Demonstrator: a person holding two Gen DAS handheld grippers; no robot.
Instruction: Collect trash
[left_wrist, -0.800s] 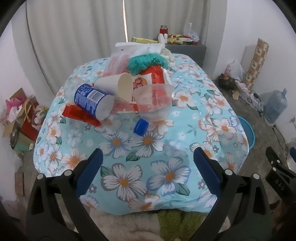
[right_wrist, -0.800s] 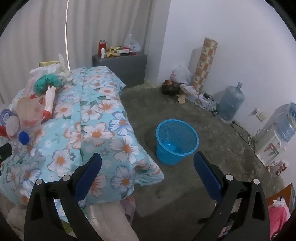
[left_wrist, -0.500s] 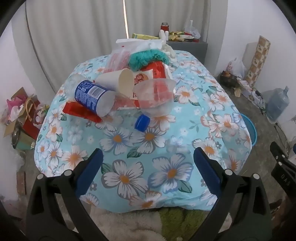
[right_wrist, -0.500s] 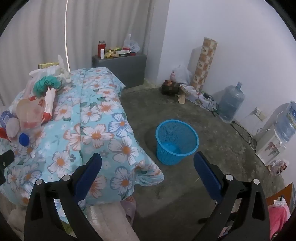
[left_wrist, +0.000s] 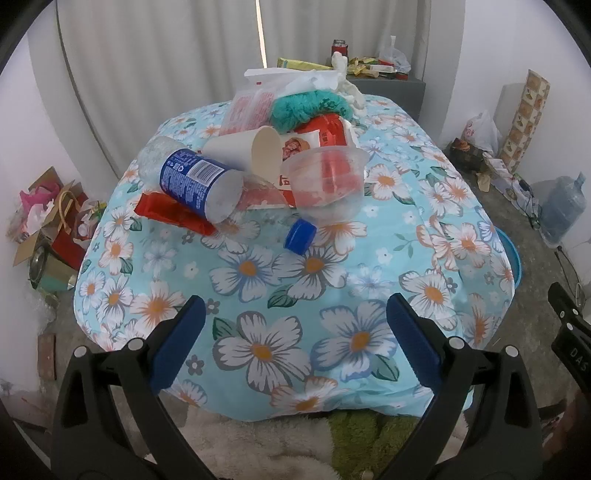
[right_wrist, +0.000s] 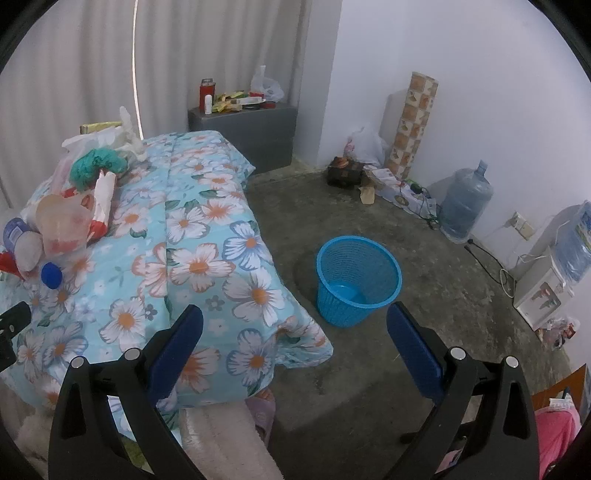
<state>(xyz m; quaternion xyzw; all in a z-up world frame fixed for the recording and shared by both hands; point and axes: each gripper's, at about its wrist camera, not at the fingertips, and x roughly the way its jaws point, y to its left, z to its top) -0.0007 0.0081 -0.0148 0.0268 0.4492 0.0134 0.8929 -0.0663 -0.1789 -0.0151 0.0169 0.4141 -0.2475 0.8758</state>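
A pile of trash lies on the flowered tablecloth (left_wrist: 295, 325): a blue-labelled plastic bottle (left_wrist: 195, 182), a paper cup (left_wrist: 247, 149), a clear plastic cup (left_wrist: 325, 181), a blue bottle cap (left_wrist: 300, 236), a red wrapper (left_wrist: 170, 214) and a teal scrunchy thing (left_wrist: 308, 107). My left gripper (left_wrist: 293, 328) is open and empty, over the near part of the table, short of the pile. My right gripper (right_wrist: 293, 332) is open and empty, off the table's right side. A blue mesh trash basket (right_wrist: 356, 278) stands on the floor beyond it. The pile also shows in the right wrist view (right_wrist: 66, 218).
A grey cabinet (right_wrist: 243, 129) with small items stands behind the table. A water jug (right_wrist: 465, 203), a patterned roll (right_wrist: 415, 122) and bags sit along the right wall. Boxes and bags (left_wrist: 48, 221) lie on the floor to the left.
My left gripper has moved slightly forward toward the pile, so the trash looks a little nearer. The right gripper has barely moved. Both stay open.
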